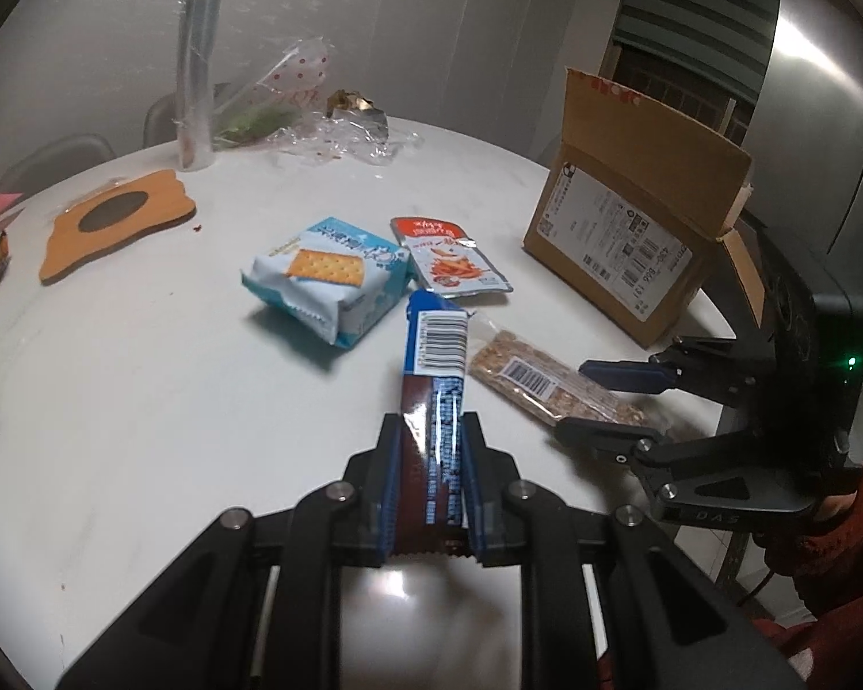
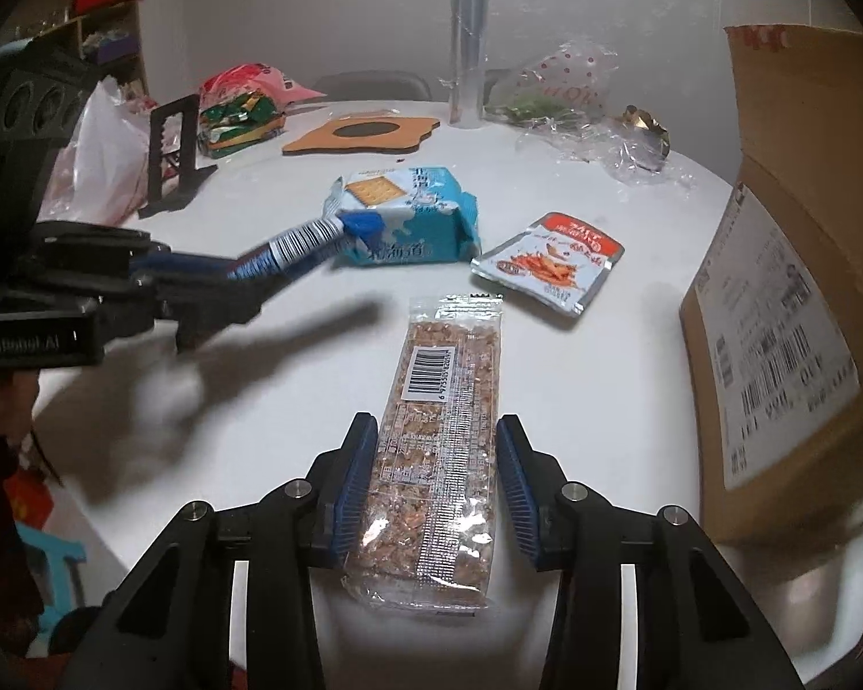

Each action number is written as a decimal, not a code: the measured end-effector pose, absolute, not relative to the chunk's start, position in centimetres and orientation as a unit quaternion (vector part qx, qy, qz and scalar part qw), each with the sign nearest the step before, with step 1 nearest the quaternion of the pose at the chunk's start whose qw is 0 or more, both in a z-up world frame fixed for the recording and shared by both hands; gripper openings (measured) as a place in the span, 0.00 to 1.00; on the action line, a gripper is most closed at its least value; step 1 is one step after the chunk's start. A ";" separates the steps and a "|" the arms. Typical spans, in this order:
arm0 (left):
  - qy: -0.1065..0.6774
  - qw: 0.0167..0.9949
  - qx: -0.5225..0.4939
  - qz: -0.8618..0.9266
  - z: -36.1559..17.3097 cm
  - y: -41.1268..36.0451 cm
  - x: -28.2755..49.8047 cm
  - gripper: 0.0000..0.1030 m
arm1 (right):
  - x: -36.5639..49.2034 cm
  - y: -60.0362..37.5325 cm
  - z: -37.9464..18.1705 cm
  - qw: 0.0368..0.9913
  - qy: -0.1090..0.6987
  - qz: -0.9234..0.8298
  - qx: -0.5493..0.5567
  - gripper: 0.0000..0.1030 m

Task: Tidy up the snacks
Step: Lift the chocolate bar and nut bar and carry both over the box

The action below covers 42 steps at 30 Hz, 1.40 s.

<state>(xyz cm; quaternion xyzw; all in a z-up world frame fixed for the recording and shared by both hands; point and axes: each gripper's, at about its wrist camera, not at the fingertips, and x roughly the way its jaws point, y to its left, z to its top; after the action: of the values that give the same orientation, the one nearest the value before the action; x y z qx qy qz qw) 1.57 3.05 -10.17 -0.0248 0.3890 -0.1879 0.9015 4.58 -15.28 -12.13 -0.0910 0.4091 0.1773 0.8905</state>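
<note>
Pads of the left gripper point(image 1: 431, 448) are clamped on a blue-and-brown snack stick point(image 1: 436, 368), lifted clear of the white surface point(image 1: 144, 402). Beside it, the right gripper point(image 2: 434, 466) straddles a clear-wrapped grain bar point(image 2: 440, 443) lying flat; its jaws sit close on either side, and I cannot tell whether they press it. Farther off lie a blue cracker pack point(image 1: 328, 282) and a red-and-white snack pouch point(image 1: 449, 259), touching, with an open cardboard box point(image 1: 633, 230) to their right.
</note>
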 end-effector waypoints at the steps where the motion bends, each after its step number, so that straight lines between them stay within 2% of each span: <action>1: 0.390 0.902 -0.026 -0.186 -10.3 3.1 1.5 0.16 | 4.5 -15.3 -12.3 0.890 0.411 0.176 -0.091 0.38; 5: 0.389 0.902 -0.032 -0.183 -10.5 3.2 0.9 0.16 | 4.0 -15.3 -12.7 0.894 0.404 0.168 -0.094 0.39; 7: 0.387 0.903 -0.034 -0.182 -10.6 3.2 0.7 0.16 | 3.9 -15.1 -12.7 0.897 0.400 0.162 -0.099 0.44; 11: 0.383 0.905 -0.039 -0.181 -10.5 3.3 0.6 0.16 | 4.7 -14.9 -12.9 0.899 0.397 0.161 -0.090 0.44; 14: 0.379 0.907 -0.043 -0.181 -10.4 3.6 0.4 0.16 | 5.3 -14.9 -13.0 0.901 0.395 0.158 -0.081 0.44; 16: 0.375 0.908 -0.046 -0.180 -10.2 3.7 0.3 0.16 | 5.5 -14.7 -13.0 0.902 0.394 0.157 -0.083 0.37; 21: 0.355 0.917 -0.051 -0.173 -8.6 4.2 -0.3 0.16 | 5.2 -14.5 -12.5 0.905 0.386 0.158 -0.082 0.36; 27: 0.315 0.931 -0.046 -0.179 -4.1 4.4 -1.2 0.16 | 3.4 -13.6 -9.0 0.904 0.364 0.212 -0.075 0.36; 31: 0.275 0.941 -0.019 -0.199 1.2 2.9 -1.7 0.16 | 1.9 -13.4 -5.1 0.899 0.344 0.265 -0.064 0.36; 38: 0.219 0.941 0.049 -0.254 10.2 -3.7 -0.2 0.16 | -0.2 -17.4 3.8 0.922 0.271 0.266 -0.072 0.36; 42: 0.213 0.931 0.074 -0.287 12.9 -8.4 2.5 0.16 | -0.3 -21.8 6.6 0.947 0.239 0.202 -0.076 0.36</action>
<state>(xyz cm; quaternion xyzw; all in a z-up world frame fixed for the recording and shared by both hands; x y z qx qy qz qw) 2.53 -8.41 12.92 0.0744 0.2130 -0.2872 0.9309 -0.30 -21.83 6.59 -0.0759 0.2386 0.2024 0.9468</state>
